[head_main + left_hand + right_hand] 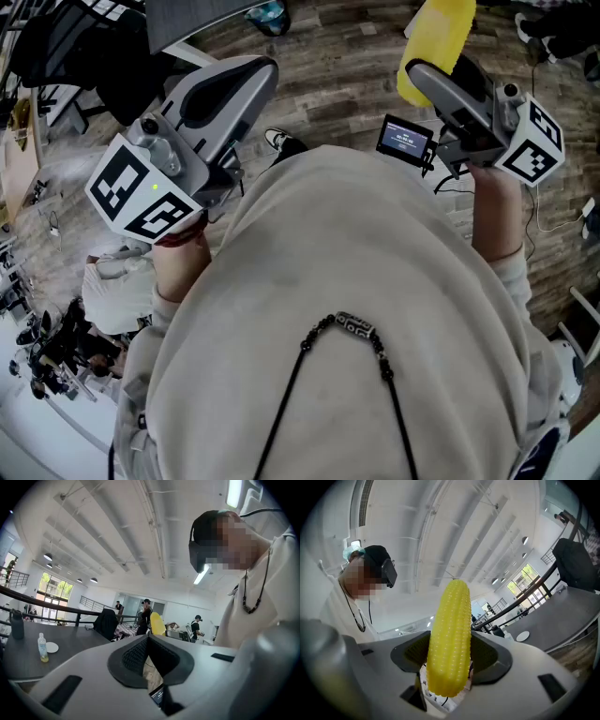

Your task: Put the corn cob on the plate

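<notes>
Your right gripper (449, 656) has the corn cob (451, 634) clamped between its pads, the jaws spread wide around the cob's thick lower half. The cob's long axis runs crosswise to the jaws, and its tip rises well clear above them.

The plate (523, 636) is what matters for the next move. Seen along the right gripper, it lies well away from the cob, off to the right and farther out, flat on the grey table (572, 611). You'll need a long carry toward the plate, and probably a tilt to bring the cob's length down across it.

Your left gripper (149, 641) has its jaws closed together on nothing (the plate also shows from that side, low and far off). I can't say which hand is nearer the plate.
</notes>
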Demonstrator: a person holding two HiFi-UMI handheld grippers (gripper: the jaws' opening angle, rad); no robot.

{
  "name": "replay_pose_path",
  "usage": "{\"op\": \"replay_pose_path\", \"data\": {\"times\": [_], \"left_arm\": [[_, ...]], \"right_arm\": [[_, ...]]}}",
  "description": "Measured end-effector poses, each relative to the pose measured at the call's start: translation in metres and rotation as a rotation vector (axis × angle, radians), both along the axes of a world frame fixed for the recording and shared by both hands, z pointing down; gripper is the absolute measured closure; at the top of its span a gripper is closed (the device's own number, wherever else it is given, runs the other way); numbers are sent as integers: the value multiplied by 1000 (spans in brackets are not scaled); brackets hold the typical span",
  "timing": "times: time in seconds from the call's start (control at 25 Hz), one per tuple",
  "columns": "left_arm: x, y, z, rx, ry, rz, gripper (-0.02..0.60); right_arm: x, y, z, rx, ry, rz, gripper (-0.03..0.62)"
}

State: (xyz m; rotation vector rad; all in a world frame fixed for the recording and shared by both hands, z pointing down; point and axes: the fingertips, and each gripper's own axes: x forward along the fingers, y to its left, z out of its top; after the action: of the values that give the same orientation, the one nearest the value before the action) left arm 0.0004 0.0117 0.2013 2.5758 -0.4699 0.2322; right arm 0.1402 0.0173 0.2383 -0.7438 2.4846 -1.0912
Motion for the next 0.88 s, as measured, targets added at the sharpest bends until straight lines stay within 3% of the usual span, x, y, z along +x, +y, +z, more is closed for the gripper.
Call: {"op": "replay_pose_path", "data": {"times": [0.32,0.64,0.88], "left_arm": [[-4,4,-3,14,-3,-14,581],[0,-9,1,-12,45,-62,581],[18,-5,-11,-28,59,-32,581]], "right_arm": [[-7,2,-1,0,9,-22,323],[2,3,3,-22,20,1,322],[25,10,-8,-70,42,52,322]]}}
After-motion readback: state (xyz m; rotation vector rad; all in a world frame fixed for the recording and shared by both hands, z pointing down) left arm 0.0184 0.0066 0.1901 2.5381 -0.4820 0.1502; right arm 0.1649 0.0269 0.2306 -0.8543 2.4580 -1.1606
